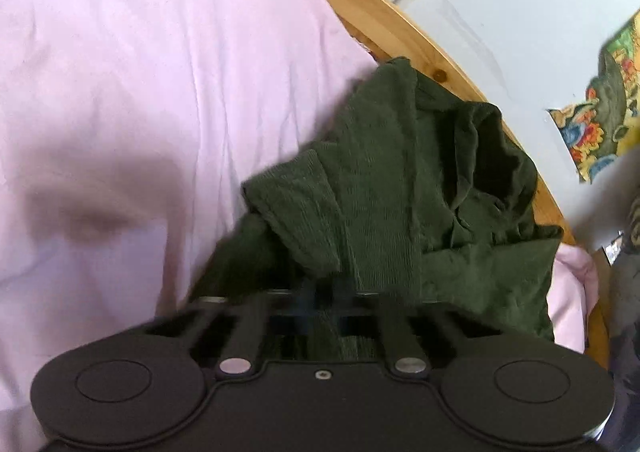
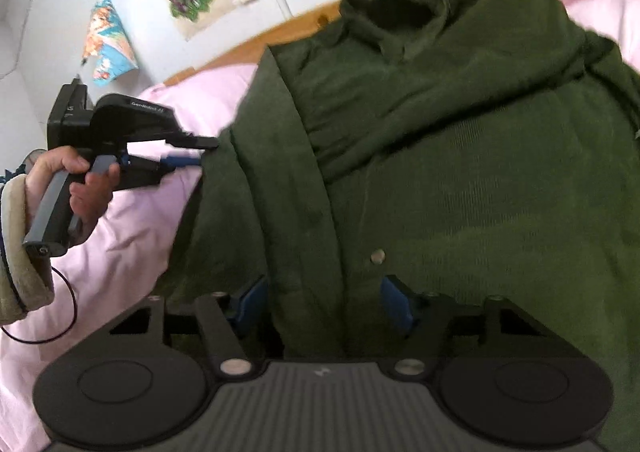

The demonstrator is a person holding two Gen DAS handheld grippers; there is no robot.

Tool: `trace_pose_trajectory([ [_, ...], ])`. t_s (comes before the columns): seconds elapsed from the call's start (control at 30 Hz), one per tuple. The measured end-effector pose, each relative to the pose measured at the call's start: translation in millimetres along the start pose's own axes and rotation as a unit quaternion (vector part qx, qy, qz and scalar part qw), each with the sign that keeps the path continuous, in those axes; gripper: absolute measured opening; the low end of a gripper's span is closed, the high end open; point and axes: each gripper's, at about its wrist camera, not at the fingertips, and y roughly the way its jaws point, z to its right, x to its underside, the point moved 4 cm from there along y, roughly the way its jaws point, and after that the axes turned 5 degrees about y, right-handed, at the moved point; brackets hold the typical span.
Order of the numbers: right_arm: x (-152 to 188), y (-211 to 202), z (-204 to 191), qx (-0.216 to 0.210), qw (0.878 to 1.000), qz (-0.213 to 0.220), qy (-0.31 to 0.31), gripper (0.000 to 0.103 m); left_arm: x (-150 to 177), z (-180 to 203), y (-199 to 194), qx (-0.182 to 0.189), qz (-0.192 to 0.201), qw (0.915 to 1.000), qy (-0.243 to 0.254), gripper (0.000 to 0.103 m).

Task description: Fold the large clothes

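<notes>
My left fingers (image 2: 200,153) are pinched shut on the side edge of the green corduroy jacket (image 2: 460,155) lying on the pink bed sheet (image 1: 120,91), my right fingers (image 2: 324,304) straddle its button placket half-open, so I'd clamp before lifting.

left gripper (image 2: 200,155): mid-left of right wrist view, jaws closed together, pointing right | left hand (image 2: 76,187): wrapped around its grey handle, beige cuff at wrist | right gripper (image 2: 324,304): bottom centre, blue pads (image 2: 394,302) apart
</notes>
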Motion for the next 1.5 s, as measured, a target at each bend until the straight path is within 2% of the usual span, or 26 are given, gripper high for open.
trace_pose_trajectory([
  [0.03,1.3,3.3,1.9,-0.002,1.0,-0.005,0.007,0.063,3.0,2.0,-1.2,0.005,0.011,0.9999,0.008,0.004],
  [0.13,1.9,10.4,7.7,-0.007,0.999,-0.015,0.027,0.046,8.9,10.6,-7.5,0.003,0.038,0.9982,0.047,0.003],
  [0.17,1.3,12.2,8.8,-0.012,0.999,-0.018,0.03,0.036,10.0,8.6,-11.1,-0.003,0.044,0.9977,0.05,0.003],
  [0.2,0.0,14.4,9.8,-0.017,0.999,-0.022,0.033,0.025,10.7,4.7,-14.1,-0.011,0.048,0.9977,0.047,0.002],
  [0.27,0.5,17.1,8.1,-0.025,0.999,-0.024,0.035,0.012,12.3,-6.3,-18.7,-0.027,0.055,0.9975,0.035,0.002],
  [0.33,-3.5,13.7,3.6,-0.01,1.0,-0.006,0.013,0.001,14.3,-20.7,-21.9,-0.04,0.055,0.9974,0.023,0.002],
  [0.4,-12.2,2.9,-0.3,0.011,0.999,0.028,-0.018,0.001,17.1,-32.5,-21.2,-0.043,0.048,0.9979,0.01,0.002],
  [0.47,-24.6,-10.8,-2.8,0.017,0.997,0.062,-0.042,0.001,19.2,-33.8,-16.3,-0.035,0.032,0.9987,0.018,0.002],
  [0.5,-28.9,-13.8,-4.0,0.026,0.996,0.072,-0.054,0.001,19.7,-33.0,-14.2,-0.029,0.02,0.9991,0.023,0.004],
  [0.57,-31.2,-13.4,-4.1,0.04,0.994,0.074,-0.074,0.001,18.2,-25.1,-16.0,-0.034,0.02,0.998,0.049,0.009],
  [0.67,-23.1,-8.6,0.7,0.033,0.995,0.058,-0.069,0.002,12.4,-6.1,-22.3,-0.043,0.034,0.9923,0.111,0.025],
  [0.73,-19.1,-7.9,3.4,0.024,0.997,0.047,-0.054,0.004,4.9,5.4,-25.1,-0.039,0.044,0.9889,0.137,0.051],
  [0.8,-19.5,-7.8,7.3,0.015,0.998,0.04,-0.037,0.007,-6.7,14.5,-21.4,-0.042,0.056,0.9861,0.151,0.06],
  [0.83,-19.3,-9.0,10.2,0.009,0.999,0.035,-0.03,0.011,-13.4,18.9,-16.0,-0.045,0.056,0.9845,0.16,0.061],
  [0.87,-18.9,-10.2,13.0,0.003,0.999,0.028,-0.022,0.027,-21.2,22.8,-8.5,-0.05,0.057,0.9821,0.172,0.062],
  [0.9,-18.1,-11.1,15.5,-0.001,1.0,0.022,-0.015,0.048,-29.7,26.9,1.0,-0.056,0.059,0.9795,0.185,0.062],
  [0.93,-17.7,-10.1,17.3,-0.002,1.0,0.013,-0.008,0.055,-39.7,30.1,12.5,-0.063,0.059,0.9774,0.193,0.063],
  [0.97,-15.7,-9.3,20.5,-0.005,1.0,0.004,0.001,0.057,-49.0,32.4,23.5,-0.066,0.058,0.9764,0.197,0.063],
  [1.07,-7.8,0.7,27.5,-0.008,0.999,-0.022,0.028,0.054,-71.6,36.9,57.9,-0.07,0.048,0.9782,0.19,0.058],
  [1.13,-0.6,8.2,29.0,-0.007,0.998,-0.041,0.039,0.039,-79.9,36.1,73.2,-0.059,0.034,0.9832,0.169,0.009],
  [1.17,1.4,10.5,27.8,-0.004,0.998,-0.042,0.037,0.031,-82.5,36.2,77.7,-0.058,0.033,0.9858,0.154,0.009],
  [1.27,-2.1,7.8,16.4,0.009,0.999,-0.037,-0.003,0.028,-81.0,39.4,68.1,-0.039,0.075,0.9843,0.155,0.006],
  [1.37,-20.4,-2.6,-0.5,0.014,0.996,-0.024,-0.079,0.026,-88.7,33.0,50.9,-0.01,0.115,0.9852,0.127,0.006],
  [1.43,-43.9,-10.0,-11.4,0.021,0.989,-0.011,-0.149,0.026,-99.4,22.7,42.1,0.006,0.133,0.9852,0.108,0.005],
  [1.5,-74.3,-14.0,-18.8,0.04,0.974,0.007,-0.223,0.025,-107.6,14.1,38.5,0.008,0.147,0.9846,0.095,0.005],
])
